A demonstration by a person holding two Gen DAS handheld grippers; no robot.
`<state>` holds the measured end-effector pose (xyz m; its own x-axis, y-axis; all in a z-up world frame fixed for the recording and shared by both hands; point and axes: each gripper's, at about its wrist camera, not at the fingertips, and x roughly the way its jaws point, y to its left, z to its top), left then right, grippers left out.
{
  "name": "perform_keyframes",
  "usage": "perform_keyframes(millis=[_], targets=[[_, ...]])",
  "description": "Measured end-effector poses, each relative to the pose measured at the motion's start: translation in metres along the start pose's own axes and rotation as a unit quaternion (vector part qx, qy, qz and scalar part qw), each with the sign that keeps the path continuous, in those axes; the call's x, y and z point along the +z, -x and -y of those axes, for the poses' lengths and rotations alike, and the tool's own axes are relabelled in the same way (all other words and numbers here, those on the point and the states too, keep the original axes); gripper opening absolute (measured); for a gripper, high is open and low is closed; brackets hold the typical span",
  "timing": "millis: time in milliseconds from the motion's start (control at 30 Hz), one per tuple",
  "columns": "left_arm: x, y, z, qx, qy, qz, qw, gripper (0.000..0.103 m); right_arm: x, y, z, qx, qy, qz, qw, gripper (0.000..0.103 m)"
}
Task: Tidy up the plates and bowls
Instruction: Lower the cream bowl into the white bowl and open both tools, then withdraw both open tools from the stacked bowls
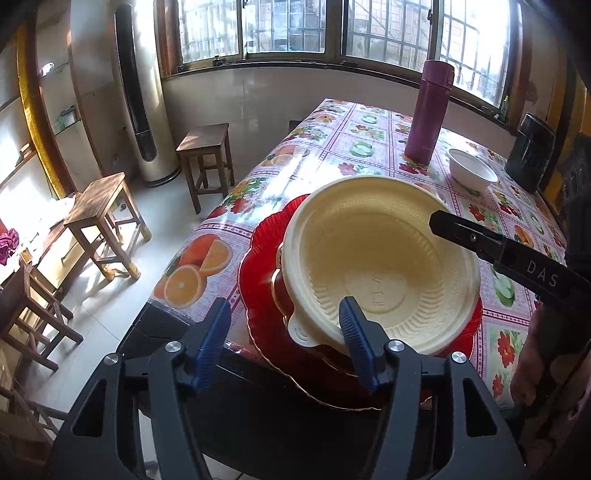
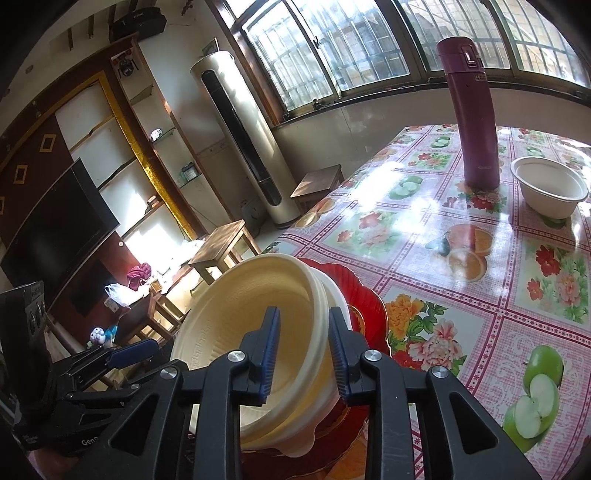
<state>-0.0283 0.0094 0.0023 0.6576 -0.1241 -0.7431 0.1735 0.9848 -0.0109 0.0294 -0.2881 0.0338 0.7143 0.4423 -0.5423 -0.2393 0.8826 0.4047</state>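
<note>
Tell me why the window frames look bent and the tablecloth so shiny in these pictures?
Left wrist view: the wide lens bows the window and darkens the corners; sun glares off the tablecloth. Right wrist view: the same bending tilts the purple flask, and white glare washes out the tablecloth's pattern left of it. The cream bowl stays sharp in both.

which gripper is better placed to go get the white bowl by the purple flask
Right, probably. The right hand-held gripper is on the side of the white bowl; the left hand-held gripper sits across the cream bowl, farther away.
</note>
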Motion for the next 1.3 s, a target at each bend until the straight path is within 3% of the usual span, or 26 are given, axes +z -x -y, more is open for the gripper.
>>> perform_keyframes(millis=[100,233,533,700,767,1000,1300], targets=[[0.000,0.000,0.000,0.000,0.000,0.000,1.0000,0.061,0.000,0.002,-0.001,0.001,0.003,0.007,1.000,0.034],[0.000,-0.001,0.000,-0.002,0.003,-0.002,1.0000,0.066,0.001,0.011,0.002,-0.004,-0.004,0.034,0.999,0.056],[0.002,0.000,-0.003,-0.003,0.008,-0.001,1.0000,0.066,0.003,0.008,0.020,-0.023,-0.040,0.037,0.998,0.059],[0.006,0.010,-0.005,0.017,0.009,0.029,0.9994,0.068,0.004,0.007,0.022,-0.024,-0.042,0.035,0.998,0.060],[0.008,0.015,-0.006,0.033,0.008,0.045,0.9984,0.079,0.003,0.006,0.022,-0.023,-0.042,0.033,0.998,0.060],[0.018,0.030,-0.001,0.069,0.000,0.085,0.9940,0.083,0.003,0.008,0.024,-0.019,-0.051,0.033,0.998,0.061],[0.035,0.038,0.026,0.064,-0.019,0.108,0.9919,0.083,0.008,0.020,0.034,-0.023,-0.061,0.049,0.997,0.061]])
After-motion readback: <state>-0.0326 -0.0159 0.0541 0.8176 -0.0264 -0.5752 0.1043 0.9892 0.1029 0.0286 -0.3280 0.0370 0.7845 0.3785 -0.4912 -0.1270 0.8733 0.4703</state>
